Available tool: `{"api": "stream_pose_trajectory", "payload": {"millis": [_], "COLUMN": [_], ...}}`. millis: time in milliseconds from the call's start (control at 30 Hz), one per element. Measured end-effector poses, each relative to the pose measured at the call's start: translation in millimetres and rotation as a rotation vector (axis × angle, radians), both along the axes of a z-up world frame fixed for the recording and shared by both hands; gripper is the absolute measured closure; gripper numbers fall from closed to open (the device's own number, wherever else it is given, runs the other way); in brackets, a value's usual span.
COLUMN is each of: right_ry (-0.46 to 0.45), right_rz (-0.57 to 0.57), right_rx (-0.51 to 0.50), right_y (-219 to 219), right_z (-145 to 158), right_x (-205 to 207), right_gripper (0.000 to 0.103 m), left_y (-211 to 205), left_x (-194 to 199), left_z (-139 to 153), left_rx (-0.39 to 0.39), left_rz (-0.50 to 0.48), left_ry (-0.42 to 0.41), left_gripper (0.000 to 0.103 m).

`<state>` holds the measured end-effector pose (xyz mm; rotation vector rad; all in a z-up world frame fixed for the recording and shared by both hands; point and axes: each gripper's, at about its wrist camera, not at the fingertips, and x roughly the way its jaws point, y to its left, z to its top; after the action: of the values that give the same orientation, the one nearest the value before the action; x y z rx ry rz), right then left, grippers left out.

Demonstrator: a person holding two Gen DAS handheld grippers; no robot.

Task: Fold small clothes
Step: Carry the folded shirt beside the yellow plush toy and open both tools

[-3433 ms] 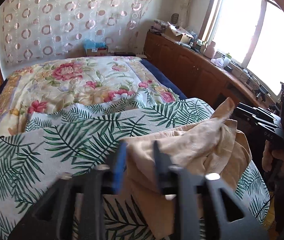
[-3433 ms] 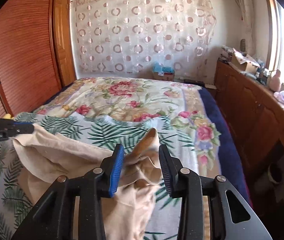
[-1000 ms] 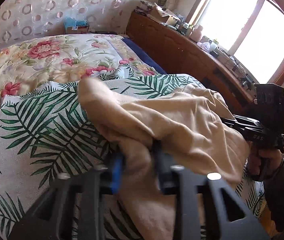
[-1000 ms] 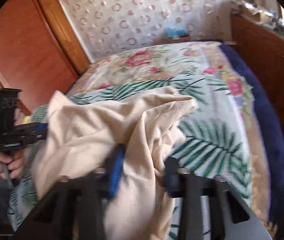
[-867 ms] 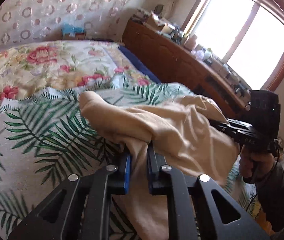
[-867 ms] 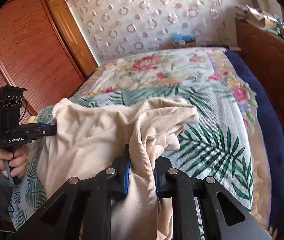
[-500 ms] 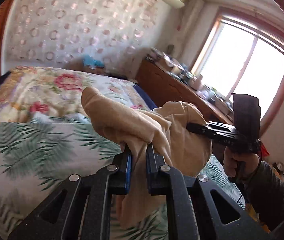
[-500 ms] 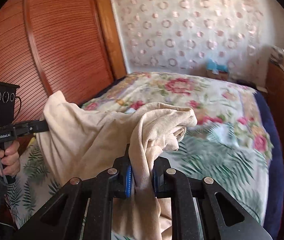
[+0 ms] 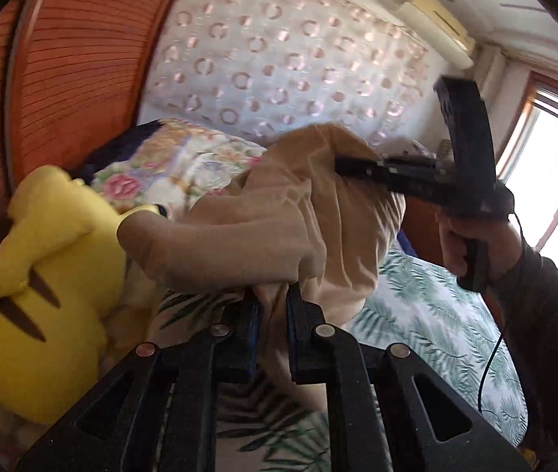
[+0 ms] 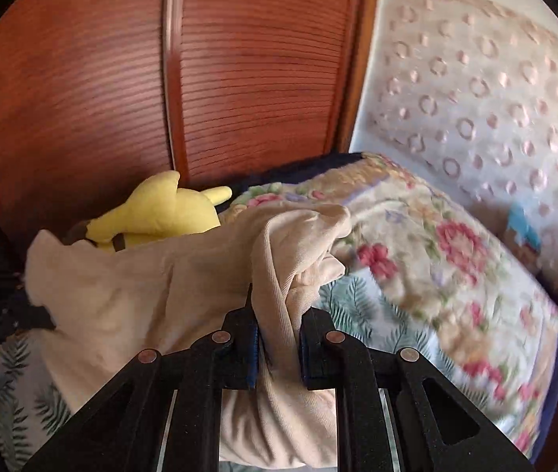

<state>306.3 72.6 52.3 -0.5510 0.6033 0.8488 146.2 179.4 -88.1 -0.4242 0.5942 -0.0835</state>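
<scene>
The beige ribbed knit garment (image 10: 153,275) is held clear of the bed, strung between the two claws, and most of its cloth hangs bunched rather than flat. From here a crooked fold could result: the grips appear to be taken on gathered ridges rather than on clean corners, so the edges may not be matched when the garment is laid down. A slip is also possible, since only a narrow pinch of fabric is trapped in each claw and the hanging weight is pulling on it. The yellow plush toy with brown stripes (image 9: 39,275) lies just to the left of the left claw, so the trailing cloth could be caught on it or dropped over it.

The left claw (image 9: 273,306) is nearly together, clamped on a fold of the garment, which rises in front of it and drapes to its right. The right claw (image 10: 277,330) is likewise drawn in tight on a thick ridge of the ribbed fabric, which spills down between its fingers and out to its left. Beneath both claws the palm-leaf printed cloth (image 9: 436,322) is spread over the flowered quilt (image 10: 456,275).
</scene>
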Motion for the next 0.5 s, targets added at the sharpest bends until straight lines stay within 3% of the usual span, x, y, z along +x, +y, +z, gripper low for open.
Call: {"api": "stream_pose_trajectory", "payload": {"millis": [67, 267, 333, 400, 500], "right_ry": [-0.025, -0.009, -0.009, -0.054, -0.060], "right_rz": [0.042, 0.059, 0.008, -0.049, -0.081], "right_rx": [-0.039, -0.140, -0.142, -0.137, -0.082], "right_y": [32, 92, 104, 101, 93], "right_z": [-4, -39, -40, -38, -31], "right_x": [7, 49, 64, 68, 65], "right_gripper": [0.088, 0.086, 0.074, 0.072, 0.059], "left_y": [6, 10, 14, 18, 19], "left_x": [-5, -3, -4, -1, -1], "left_z": [-11, -31, -34, -38, -39], "left_rx": [-0.019, 0.029, 0.038, 0.040, 0.045], "left_rz": [0.025, 0.065, 0.062, 0.059, 0.056], "left_ry": [0.022, 0.118, 0.131, 0.138, 0.146], "left_gripper": [0.091, 0.091, 0.091, 0.091, 0.091]}}
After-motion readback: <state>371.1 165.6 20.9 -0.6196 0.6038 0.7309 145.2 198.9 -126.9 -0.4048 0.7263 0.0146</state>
